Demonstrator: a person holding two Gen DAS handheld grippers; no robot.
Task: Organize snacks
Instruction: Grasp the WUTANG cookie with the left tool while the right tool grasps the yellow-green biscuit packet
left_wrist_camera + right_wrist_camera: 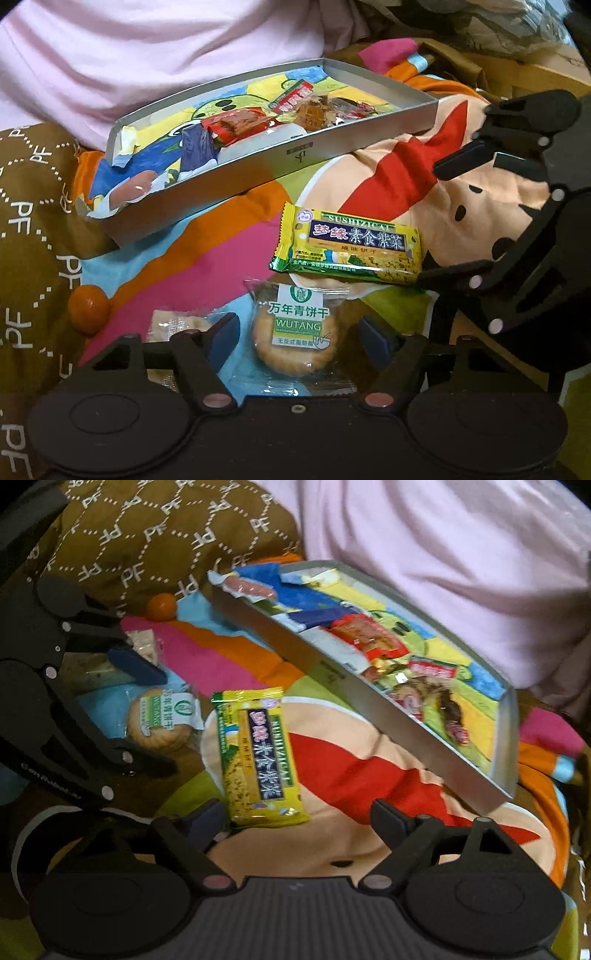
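Observation:
A grey tray point(258, 173) lies on a colourful blanket and holds several wrapped snacks point(240, 125); it also shows in the right wrist view point(406, 731). A yellow-green cracker packet point(347, 245) point(258, 753) lies in front of it. A clear-wrapped round biscuit point(295, 332) point(162, 720) lies nearer. My left gripper point(299, 338) is open around the round biscuit, apart from it. My right gripper point(299, 819) is open, its left finger beside the yellow packet's near end; it shows at the right of the left wrist view point(436, 221).
A small orange point(88, 308) point(161, 606) and another clear-wrapped snack point(177, 325) lie at the left on the blanket. A brown patterned cushion point(33, 221) and a pink pillow point(147, 55) border the tray.

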